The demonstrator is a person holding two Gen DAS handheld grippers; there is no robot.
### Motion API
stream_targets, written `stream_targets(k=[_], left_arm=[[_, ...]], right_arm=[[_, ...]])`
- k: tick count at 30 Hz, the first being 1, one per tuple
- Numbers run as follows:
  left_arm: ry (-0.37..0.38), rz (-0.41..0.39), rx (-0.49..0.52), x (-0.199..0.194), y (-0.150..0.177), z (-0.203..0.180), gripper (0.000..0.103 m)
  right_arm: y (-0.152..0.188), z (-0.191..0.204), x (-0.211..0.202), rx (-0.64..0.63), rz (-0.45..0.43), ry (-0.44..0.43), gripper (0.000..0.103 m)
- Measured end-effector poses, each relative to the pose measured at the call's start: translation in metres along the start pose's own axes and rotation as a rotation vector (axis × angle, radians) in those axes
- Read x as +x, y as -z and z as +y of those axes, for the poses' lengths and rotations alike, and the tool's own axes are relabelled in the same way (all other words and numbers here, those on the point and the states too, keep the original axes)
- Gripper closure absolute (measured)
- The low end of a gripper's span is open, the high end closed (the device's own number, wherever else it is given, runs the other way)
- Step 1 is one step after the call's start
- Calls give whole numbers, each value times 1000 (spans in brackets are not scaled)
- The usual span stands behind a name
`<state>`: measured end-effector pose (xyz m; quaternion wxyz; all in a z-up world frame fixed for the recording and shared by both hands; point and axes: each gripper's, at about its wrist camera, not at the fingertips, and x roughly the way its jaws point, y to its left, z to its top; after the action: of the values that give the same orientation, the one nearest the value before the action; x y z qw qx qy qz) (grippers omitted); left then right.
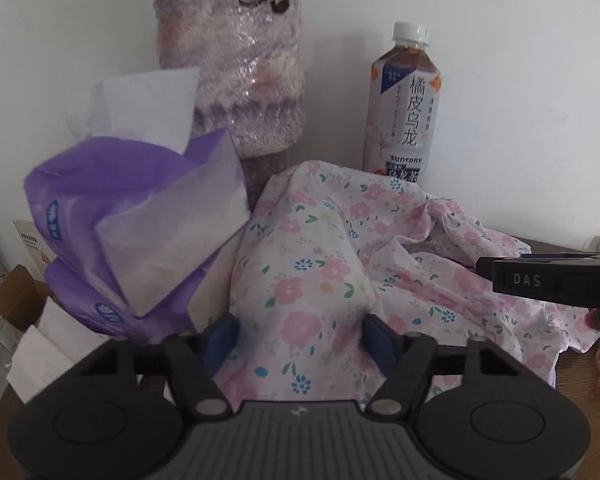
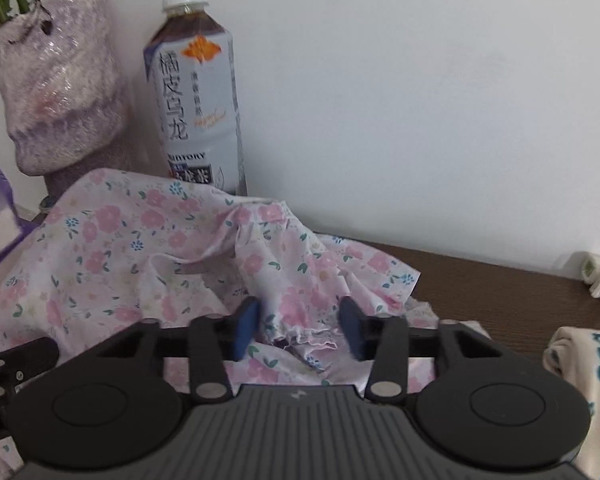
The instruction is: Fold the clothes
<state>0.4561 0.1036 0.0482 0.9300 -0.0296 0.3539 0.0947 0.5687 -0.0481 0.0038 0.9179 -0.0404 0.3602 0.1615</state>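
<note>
Straddling a raised hump of the floral garment (image 1: 300,272) with the left gripper (image 1: 300,336), blue pads spread wide on either side, cloth between them but not pinched. Same on the other side: right gripper (image 2: 300,328) parted about as far, a frilled hem bunched between the pads, nothing clamped. Garment itself heaped and crumpled on the brown table (image 2: 500,280), running from the middle of the left wrist view out toward 3 o'clock and pushed up against the clutter behind.

Likely trouble, judged from this layout: closing on a hump rather than an edge, and so catching several layers and dragging the whole heap instead of one clean corner. Lifting or sweeping toward 12 o'clock could also tip the tea bottle (image 1: 404,100), standing upright just behind the cloth, or nudge the wrapped vase (image 1: 232,64) at 11 o'clock. Purple tissue pack (image 1: 132,232) at 9 o'clock touches the fabric and may snag or slide with it.

Little free room for spreading anything flat: dark wood showing only at 3 o'clock in the right wrist view, a white power strip (image 2: 596,280) at the far edge, a second cloth with teal flowers (image 2: 588,376) at 4 o'clock. Plain white wall close behind.
</note>
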Motion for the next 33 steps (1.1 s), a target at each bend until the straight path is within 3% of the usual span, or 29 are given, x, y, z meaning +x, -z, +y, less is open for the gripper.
stream_targets(k=[1, 3, 5, 7, 14, 17, 26, 33], left_arm=[[5, -3, 10, 1, 1, -2, 55], [11, -14, 44, -1, 5, -7, 78], [15, -31, 63, -5, 7, -11, 91], [26, -45, 73, -12, 5, -12, 95], [132, -87, 33, -55, -17, -4, 96], [157, -132, 30, -85, -26, -4, 97], [263, -323, 67, -203, -49, -4, 97], [342, -472, 120, -302, -35, -5, 97]], right_arm=[[2, 0, 0, 4, -6, -6, 81], [7, 1, -2, 8, -21, -19, 91], [9, 1, -10, 4, -40, -38, 95], [8, -1, -19, 12, -54, -58, 97], [-14, -15, -99, 125, -190, -220, 97], [-24, -14, -139, 93, -276, -180, 98], [-38, -29, -272, 119, -473, -199, 98], [-24, -35, -367, 76, -574, -214, 98]])
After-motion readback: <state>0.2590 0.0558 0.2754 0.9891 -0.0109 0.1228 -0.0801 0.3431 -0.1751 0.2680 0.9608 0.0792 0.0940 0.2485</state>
